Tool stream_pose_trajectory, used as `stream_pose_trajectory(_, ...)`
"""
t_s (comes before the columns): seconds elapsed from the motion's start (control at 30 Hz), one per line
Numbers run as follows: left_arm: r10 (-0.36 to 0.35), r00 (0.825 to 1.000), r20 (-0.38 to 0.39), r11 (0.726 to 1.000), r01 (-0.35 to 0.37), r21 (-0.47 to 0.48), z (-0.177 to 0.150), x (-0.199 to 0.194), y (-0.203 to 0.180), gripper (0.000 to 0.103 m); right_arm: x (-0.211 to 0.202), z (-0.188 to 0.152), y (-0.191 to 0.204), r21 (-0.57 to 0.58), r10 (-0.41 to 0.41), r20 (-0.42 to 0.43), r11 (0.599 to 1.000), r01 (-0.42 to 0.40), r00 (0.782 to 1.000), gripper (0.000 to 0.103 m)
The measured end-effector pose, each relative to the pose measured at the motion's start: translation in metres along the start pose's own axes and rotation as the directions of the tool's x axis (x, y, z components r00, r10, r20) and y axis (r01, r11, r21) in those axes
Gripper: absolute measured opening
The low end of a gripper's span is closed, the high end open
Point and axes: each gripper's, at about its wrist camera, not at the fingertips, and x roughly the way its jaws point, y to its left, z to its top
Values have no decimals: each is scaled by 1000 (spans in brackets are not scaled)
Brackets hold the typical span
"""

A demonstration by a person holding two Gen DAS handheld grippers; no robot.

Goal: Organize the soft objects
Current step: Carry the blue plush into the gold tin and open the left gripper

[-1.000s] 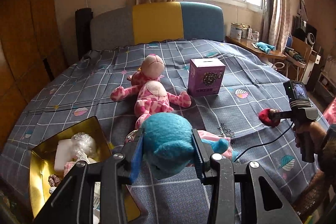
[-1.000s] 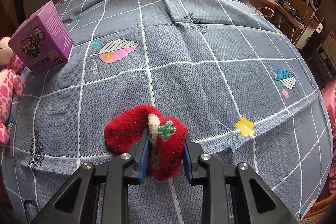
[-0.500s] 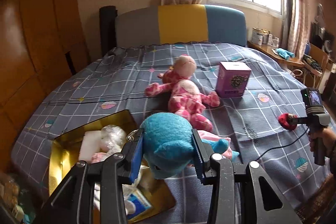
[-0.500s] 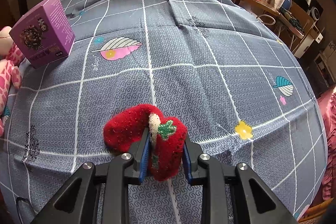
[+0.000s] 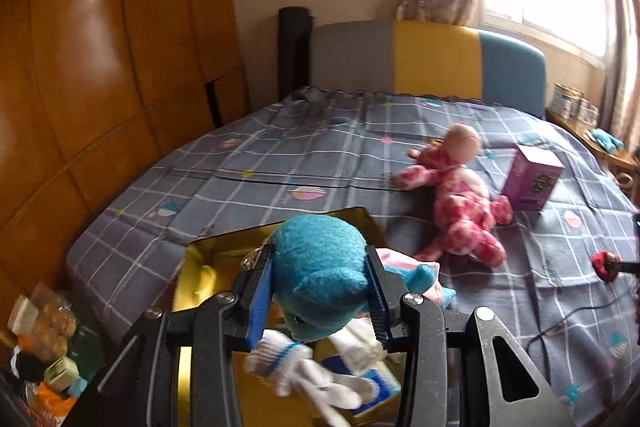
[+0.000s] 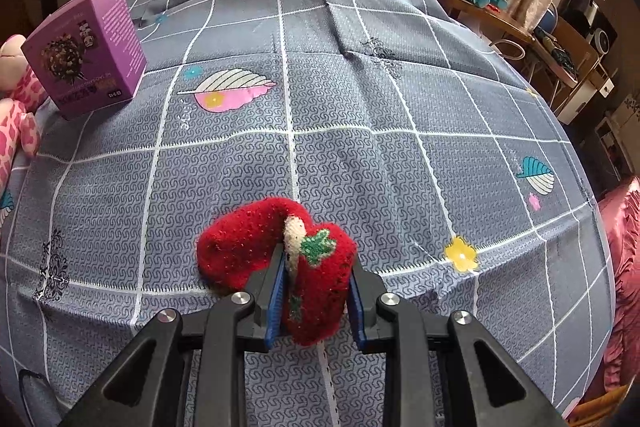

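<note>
Blue plush (image 5: 320, 267) clamped in left gripper (image 5: 320, 303) jaws over gold box (image 5: 192, 267); right gripper (image 6: 316, 291) jaws pinch red knit toy (image 6: 280, 251).

The blue plush toy (image 5: 320, 267) hides much of the gold box (image 5: 200, 267).

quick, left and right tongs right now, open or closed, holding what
Left tongs: closed on the blue plush toy, over the gold box.
Right tongs: closed on the red knitted strawberry, above the bedsheet.
</note>
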Motion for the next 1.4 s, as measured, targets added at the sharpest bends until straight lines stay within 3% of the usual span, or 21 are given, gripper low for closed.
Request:
stream_pose_trajectory(0.43,130,991,-44,983,-135,-128,-19,5,77,42,-2,-3,8,-40,-35,13,999,35,999,26)
stream_pose_trajectory(0.73,177,980,-94,966,-191,-172,-40,12,108,42,-5,-6,12,-62,-57,20,996,58,998,26)
stream_pose_trajectory(1.4,166,977,-137,971,-186,-148,-50,31,98,43,-6,-6,16,-87,-77,23,993,78,997,25)
